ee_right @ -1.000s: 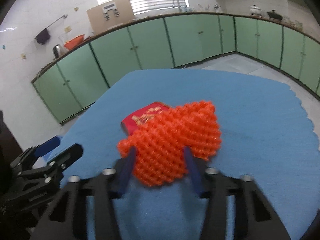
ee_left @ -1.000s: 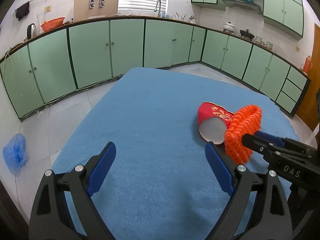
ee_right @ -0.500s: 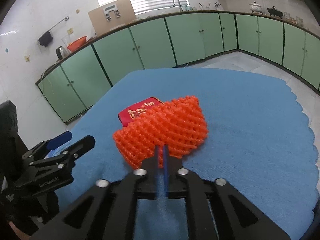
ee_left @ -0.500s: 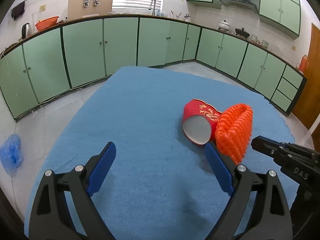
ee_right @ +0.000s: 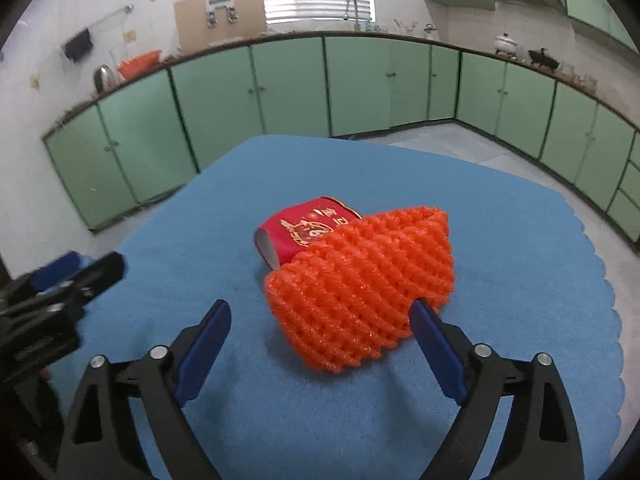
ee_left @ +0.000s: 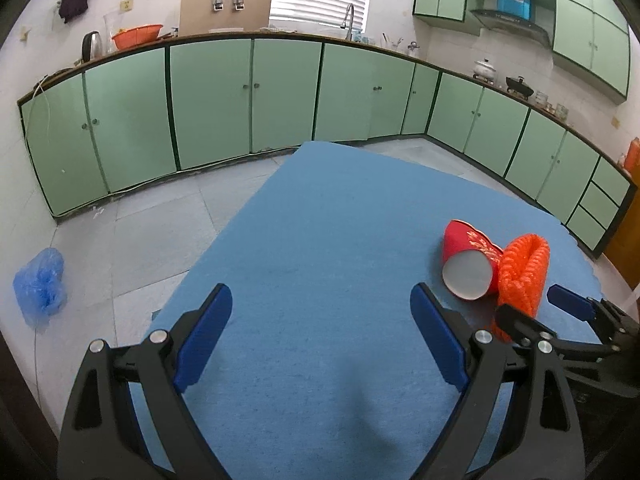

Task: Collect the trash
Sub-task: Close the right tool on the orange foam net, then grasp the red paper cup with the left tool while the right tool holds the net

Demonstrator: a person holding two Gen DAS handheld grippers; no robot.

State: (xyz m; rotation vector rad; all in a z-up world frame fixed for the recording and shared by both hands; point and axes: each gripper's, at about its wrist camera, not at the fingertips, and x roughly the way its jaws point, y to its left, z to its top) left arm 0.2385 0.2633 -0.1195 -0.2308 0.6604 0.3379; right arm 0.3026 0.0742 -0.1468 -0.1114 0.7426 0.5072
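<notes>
1 red paper cup (ee_right: 304, 229), 1 orange foam net (ee_right: 360, 292) (touching), 1 blue bag (ee_left: 39, 286), 1 blue tablecloth (ee_left: 320, 240)

gold characters on red paper cup (ee_right: 308, 232), too blurred to read

Blue cloth-covered table (ee_left: 320, 240) with two pieces of trash

A red paper cup (ee_right: 304, 232) lies on its side; an orange foam net (ee_right: 360, 292) rests against the cup, touching it.
</notes>
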